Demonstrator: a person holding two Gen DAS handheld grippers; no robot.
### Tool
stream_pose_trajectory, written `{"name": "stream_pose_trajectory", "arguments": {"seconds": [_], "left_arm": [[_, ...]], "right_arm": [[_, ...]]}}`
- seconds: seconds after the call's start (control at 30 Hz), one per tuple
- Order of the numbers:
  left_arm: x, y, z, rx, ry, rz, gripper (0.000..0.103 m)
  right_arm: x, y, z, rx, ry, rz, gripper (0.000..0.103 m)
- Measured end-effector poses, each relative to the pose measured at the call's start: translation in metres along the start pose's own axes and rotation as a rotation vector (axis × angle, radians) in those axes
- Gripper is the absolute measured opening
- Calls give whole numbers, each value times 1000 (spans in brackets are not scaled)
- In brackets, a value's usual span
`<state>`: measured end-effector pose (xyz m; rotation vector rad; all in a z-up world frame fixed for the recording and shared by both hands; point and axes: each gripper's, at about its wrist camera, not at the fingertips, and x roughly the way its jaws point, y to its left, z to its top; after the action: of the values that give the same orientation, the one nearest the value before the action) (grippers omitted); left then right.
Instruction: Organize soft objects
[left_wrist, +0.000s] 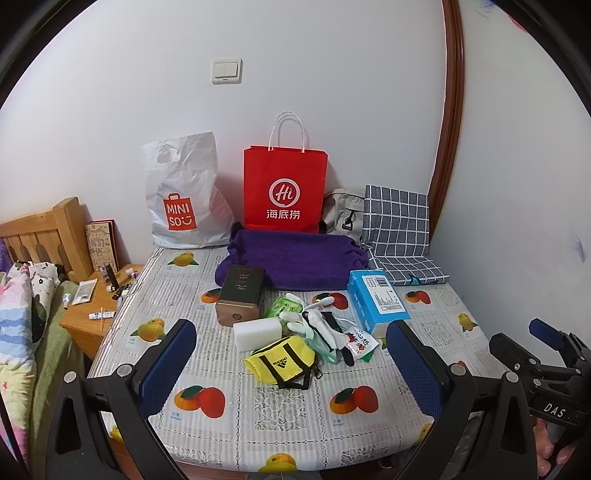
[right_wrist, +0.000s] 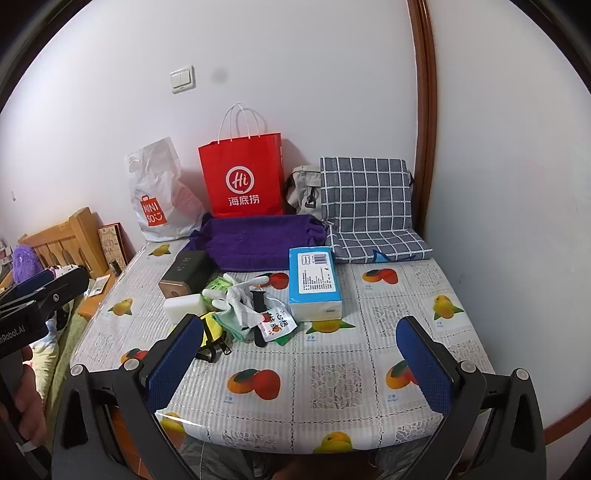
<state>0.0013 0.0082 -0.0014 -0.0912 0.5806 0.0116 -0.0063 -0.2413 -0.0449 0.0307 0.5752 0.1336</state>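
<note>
Setting: white-walled corner, a surface (left_wrist: 229, 406) under a fruit-print cover, a wooden bed frame (left_wrist: 44, 229) off to the left.
Back row, left to right: white Miniso bag (left_wrist: 184, 192), red paper bag (left_wrist: 284, 188), grey bag (left_wrist: 341, 210), checked cushion (left_wrist: 397, 229), all against the wall; a folded purple towel (left_wrist: 295, 258) lies just in front.
Centre pile: dark box (left_wrist: 242, 295), white foam block (left_wrist: 256, 332), yellow pouch (left_wrist: 282, 363), white plush toy (left_wrist: 314, 319) and snack packet (left_wrist: 360, 343) touching in a heap; blue tissue pack (left_wrist: 376, 301) just to its right.
Left gripper (left_wrist: 291, 369): fingers spread wide, holding nothing, hovering at the near edge, short of the pile.
Right gripper (right_wrist: 299, 363): fingers likewise wide apart and empty, near the front edge.
Stage: probably the approach, nothing yet lifted.
Risk: the soft things overlap, so a grab at one could drag its neighbours or nudge the foam block aside; a shallow pinch on loose fabric may slip.
</note>
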Motion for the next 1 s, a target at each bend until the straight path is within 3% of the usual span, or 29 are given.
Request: {"name": "stream_pose_trajectory", "arguments": {"seconds": [1.0], "left_arm": [[-4,4,3,2,-1,3,103]], "right_arm": [[-4,5,-3,-3,-13,6,103]]}}
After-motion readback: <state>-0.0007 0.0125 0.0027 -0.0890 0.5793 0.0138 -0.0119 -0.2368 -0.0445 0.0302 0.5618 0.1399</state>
